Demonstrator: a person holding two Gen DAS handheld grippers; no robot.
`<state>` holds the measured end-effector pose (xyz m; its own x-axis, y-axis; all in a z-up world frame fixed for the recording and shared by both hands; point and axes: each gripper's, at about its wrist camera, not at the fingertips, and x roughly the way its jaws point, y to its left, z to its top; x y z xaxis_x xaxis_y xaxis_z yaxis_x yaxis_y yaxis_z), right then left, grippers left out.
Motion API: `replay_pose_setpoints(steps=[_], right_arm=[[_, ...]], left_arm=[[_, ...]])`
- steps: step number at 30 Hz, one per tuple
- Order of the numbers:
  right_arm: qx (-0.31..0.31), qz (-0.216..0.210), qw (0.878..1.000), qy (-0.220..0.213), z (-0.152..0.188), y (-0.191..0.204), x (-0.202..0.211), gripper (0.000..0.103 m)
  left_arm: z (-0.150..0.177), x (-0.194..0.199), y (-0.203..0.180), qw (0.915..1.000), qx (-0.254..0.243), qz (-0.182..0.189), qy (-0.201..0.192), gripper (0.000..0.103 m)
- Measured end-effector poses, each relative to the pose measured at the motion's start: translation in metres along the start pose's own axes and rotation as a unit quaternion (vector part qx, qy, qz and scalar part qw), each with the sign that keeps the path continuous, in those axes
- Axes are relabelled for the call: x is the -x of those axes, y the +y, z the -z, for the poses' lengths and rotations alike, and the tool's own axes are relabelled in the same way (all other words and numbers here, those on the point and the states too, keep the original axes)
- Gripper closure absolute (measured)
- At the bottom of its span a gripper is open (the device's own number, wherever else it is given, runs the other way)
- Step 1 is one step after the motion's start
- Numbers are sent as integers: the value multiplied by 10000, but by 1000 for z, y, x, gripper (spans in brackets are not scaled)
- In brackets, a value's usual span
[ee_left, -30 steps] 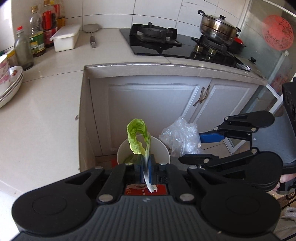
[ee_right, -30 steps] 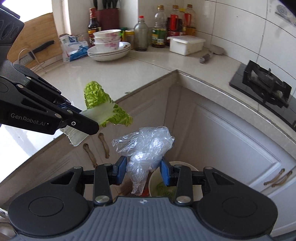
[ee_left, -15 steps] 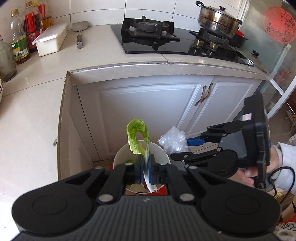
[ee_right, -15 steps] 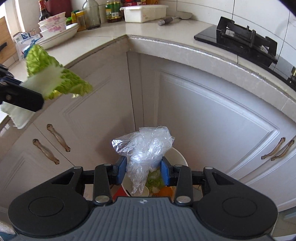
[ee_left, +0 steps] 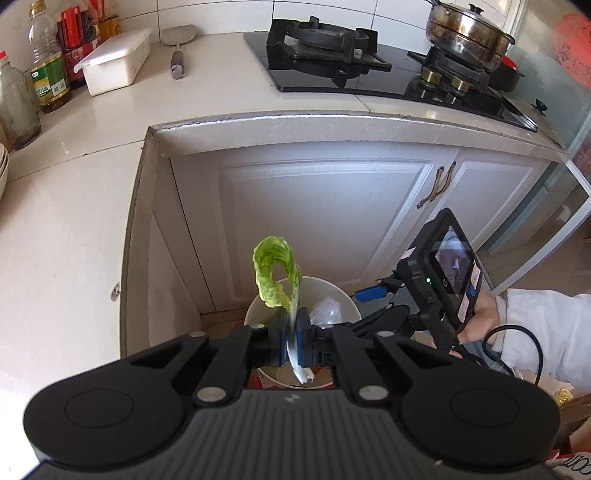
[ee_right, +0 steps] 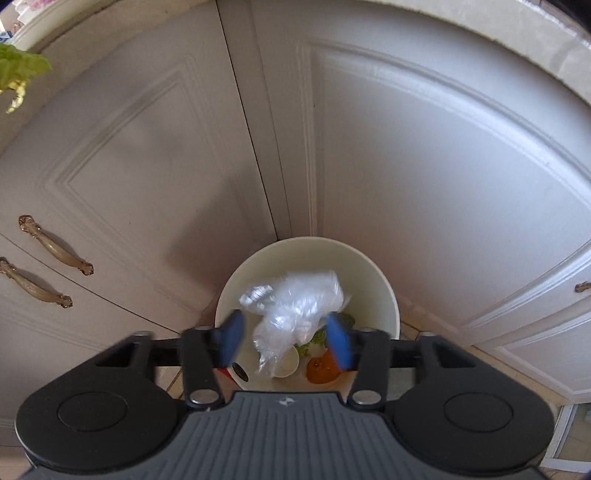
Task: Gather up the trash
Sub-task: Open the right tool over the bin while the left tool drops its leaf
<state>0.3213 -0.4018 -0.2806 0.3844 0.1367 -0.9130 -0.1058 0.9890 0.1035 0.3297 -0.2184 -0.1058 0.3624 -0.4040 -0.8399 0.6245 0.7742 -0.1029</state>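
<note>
White cabinet doors (ee_right: 424, 177) meet in an inside corner under the pale countertop (ee_left: 62, 229), and the round cream trash bin (ee_right: 384, 284) stands on the floor tight in that corner, its rim close to both door faces. On the counter's left, well back from the edge, stand oil bottles (ee_left: 48, 70) and a white lidded box (ee_left: 114, 59); farther right the black gas stove (ee_left: 369, 62) carries a steel pot (ee_left: 465, 33).

Over the bin's left side the left gripper (ee_left: 293, 332) is clamped tight on the white stalk of a lettuce leaf (ee_left: 275, 273), whose green blade curls upward in front of the door, touching nothing else. Open air lies between leaf and countertop edge.

Right of it, the right gripper (ee_right: 286, 339) hangs above the bin mouth; its jaws have just been opening and now stand wide. The crumpled clear plastic bag (ee_right: 295, 306) sits between the blue pads (ee_right: 231, 338) without either pressing it, over scraps and an orange piece inside the bin. A hand (ee_left: 480, 317) in a white sleeve holds this tool at the far right, with floor free beyond.
</note>
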Motion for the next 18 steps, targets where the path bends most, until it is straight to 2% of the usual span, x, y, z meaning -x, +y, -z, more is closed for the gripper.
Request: replay_pose_setpoints(steps=[2, 7, 18], right_arm=[[-25, -2, 10000, -26, 0, 2, -2, 13], [-27, 0, 10000, -58, -3, 3, -2, 2], [-116, 231, 9994, -213, 3, -3, 22, 0]], left_arm=[[-1, -3, 1, 10000, 0, -8, 25, 100], [-7, -13, 0, 10000, -25, 16, 56, 100], [-22, -57, -17, 9997, -119, 163, 169, 100]])
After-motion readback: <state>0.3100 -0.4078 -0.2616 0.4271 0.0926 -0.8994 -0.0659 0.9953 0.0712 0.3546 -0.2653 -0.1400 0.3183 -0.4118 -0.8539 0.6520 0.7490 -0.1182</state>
